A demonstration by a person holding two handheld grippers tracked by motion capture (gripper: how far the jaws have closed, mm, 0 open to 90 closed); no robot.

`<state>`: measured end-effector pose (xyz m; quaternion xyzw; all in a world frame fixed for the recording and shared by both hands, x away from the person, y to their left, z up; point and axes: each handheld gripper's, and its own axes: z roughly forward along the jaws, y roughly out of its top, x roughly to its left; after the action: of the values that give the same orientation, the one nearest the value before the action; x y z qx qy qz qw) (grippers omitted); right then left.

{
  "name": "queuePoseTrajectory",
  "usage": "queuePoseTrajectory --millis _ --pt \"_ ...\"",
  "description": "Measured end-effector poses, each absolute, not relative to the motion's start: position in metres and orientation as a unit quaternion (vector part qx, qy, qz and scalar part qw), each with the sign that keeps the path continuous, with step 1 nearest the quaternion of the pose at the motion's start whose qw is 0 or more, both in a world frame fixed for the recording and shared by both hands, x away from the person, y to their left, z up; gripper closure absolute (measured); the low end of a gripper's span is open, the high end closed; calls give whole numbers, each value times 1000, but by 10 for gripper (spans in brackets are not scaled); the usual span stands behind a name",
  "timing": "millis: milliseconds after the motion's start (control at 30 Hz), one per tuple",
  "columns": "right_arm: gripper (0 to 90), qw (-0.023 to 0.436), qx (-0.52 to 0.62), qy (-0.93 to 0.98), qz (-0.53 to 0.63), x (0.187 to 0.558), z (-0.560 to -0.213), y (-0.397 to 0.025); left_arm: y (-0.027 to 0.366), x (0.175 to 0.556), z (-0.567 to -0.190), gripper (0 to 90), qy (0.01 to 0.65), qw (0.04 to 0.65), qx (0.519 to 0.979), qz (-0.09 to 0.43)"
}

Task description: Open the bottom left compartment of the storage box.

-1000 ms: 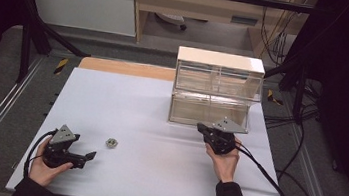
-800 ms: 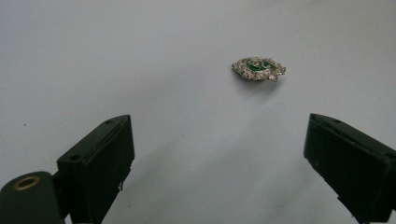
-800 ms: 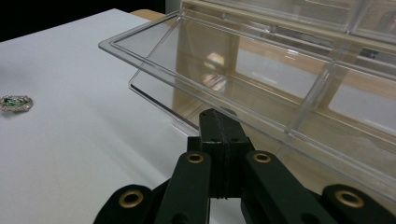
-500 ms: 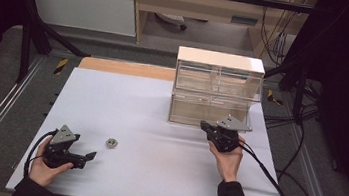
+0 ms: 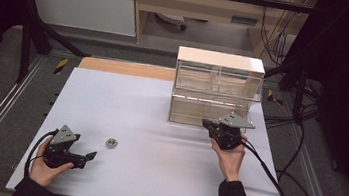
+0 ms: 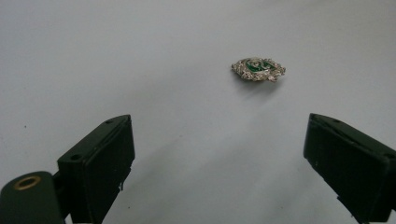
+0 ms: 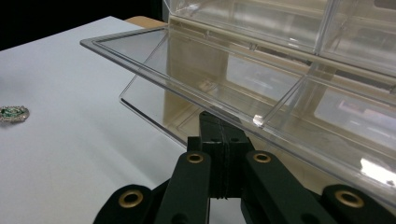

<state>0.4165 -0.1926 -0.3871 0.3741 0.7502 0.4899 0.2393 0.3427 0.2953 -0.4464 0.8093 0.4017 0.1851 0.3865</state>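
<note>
Left claw (image 5: pixel 85 157) is held low over the counter (image 5: pixel 153 176), jaws spread wide and empty, aimed toward the brooch (image 5: pixel 111 143). In the left gripper view the brooch (image 6: pixel 258 69) is seen lying flat ahead of the gaping jaws, somewhat right of centre, apart from both.

Brooch: small, oval, silvery rim studded with pale stones, green centre. Judged light, rigid, low-lying; hard to get under on a smooth counter, and likely to skid if pushed. Stones could be knocked loose, so a gentle pinch across the narrow sides of the rim is advised.

Right claw (image 5: pixel 208 124) is pressed against the lower drawer (image 5: pixel 208 113) of the clear drawer box (image 5: pixel 217 85), near its right end. In the right gripper view the jaws appear closed together beneath the drawer's tilted front lip (image 7: pixel 196 74); whether the plastic is actually pinched cannot be told. Drawer: transparent, stiff, slick, thin-walled; best gripped at the lip.
</note>
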Motion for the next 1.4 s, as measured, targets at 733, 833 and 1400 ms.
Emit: queuePoseTrajectory --millis 733,833,1400 --pt "900 247 376 744 494 423 -374 -194 295 342 -445 83 402 386 809 187" --pt "900 248 376 743 495 424 -373 -195 295 342 -446 83 403 386 809 187" --pt "900 253 378 738 498 431 -368 -196 295 343 -446 85 404 385 808 187"
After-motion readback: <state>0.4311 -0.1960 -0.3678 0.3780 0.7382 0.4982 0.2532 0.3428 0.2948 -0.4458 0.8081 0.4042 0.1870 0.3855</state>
